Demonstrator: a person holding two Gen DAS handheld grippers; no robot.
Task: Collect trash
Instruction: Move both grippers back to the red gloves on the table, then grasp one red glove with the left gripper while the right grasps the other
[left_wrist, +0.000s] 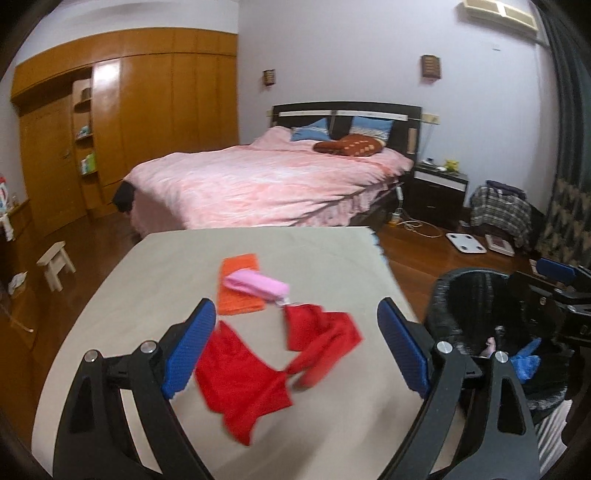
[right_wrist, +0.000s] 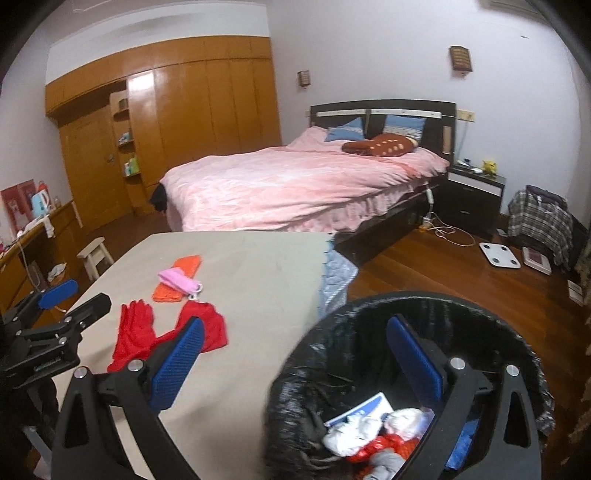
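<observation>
Two claws are in view. The left claw (left_wrist: 295, 347) is spread wide with nothing pinched, above the two red gloves (left_wrist: 280, 369) lying on the counter (left_wrist: 147, 295). The right claw (right_wrist: 295, 369) is also spread and empty, one finger over the counter edge and the other over the trash bin (right_wrist: 369, 332).

On the beige-covered counter lie one orange cloth (left_wrist: 238, 284) and one pink pouch (left_wrist: 258, 284), which rests partly on the cloth, with the gloves just beside them. The one bin, lined with a black bag, stands beside the counter and holds the trash (right_wrist: 373, 432): white crumpled pieces, something red, something blue and a white-and-blue card.

Beyond are one bed (left_wrist: 258, 181) with a pink cover, a wooden wardrobe (left_wrist: 147, 110), a small stool (left_wrist: 55, 264), a nightstand (left_wrist: 436, 192) and a wooden floor (left_wrist: 424, 254).
</observation>
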